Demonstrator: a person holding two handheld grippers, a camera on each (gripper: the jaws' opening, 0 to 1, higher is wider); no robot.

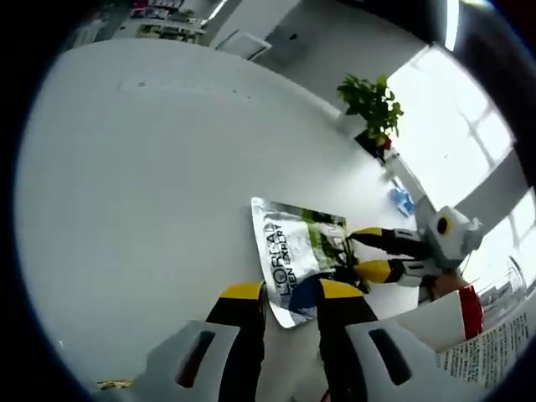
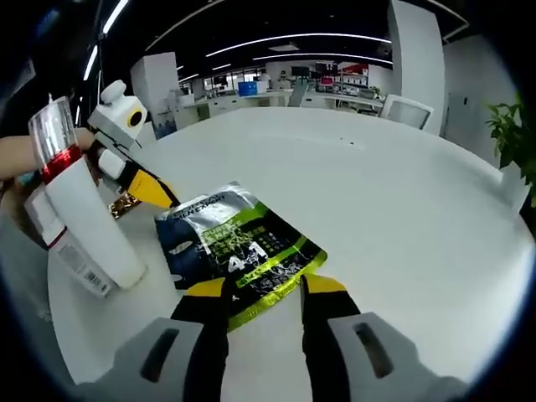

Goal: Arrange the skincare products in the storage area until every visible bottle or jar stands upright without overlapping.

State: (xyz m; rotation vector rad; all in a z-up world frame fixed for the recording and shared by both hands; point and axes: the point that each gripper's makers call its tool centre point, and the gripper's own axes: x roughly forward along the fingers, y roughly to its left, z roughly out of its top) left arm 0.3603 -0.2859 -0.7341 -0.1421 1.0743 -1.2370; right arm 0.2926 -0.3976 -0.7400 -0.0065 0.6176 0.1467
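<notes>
A: What takes up most of the space?

B: A white round table (image 2: 402,193), bare over most of its top. A potted plant (image 1: 371,105) stands at its far edge in the left gripper view.

A: And the task's things?

B: A flat foil sachet pack (image 2: 239,251), silver, dark blue and green with "4" printed on it, lies on the table near the front edge. Beside it, to the left in the right gripper view, a white bottle (image 2: 84,218) with a red band and a clear cap stands tilted in that view, with a white box (image 2: 71,251) of small print right against its base.

A: How do the tongs stand?

B: The right gripper (image 2: 255,289) has its yellow-tipped jaws set apart on either side of the pack's near edge; whether they press on it I cannot tell. The left gripper (image 1: 289,295) reaches the same pack from the other side, jaws parted, with a corner of the pack showing between the tips. In the right gripper view that gripper comes in from the left, its tip at the pack's far corner, with a hand (image 2: 25,155) behind it.

A: Anything smaller?

B: A small gold scrap (image 2: 126,203) lies on the table just by that tip.
</notes>
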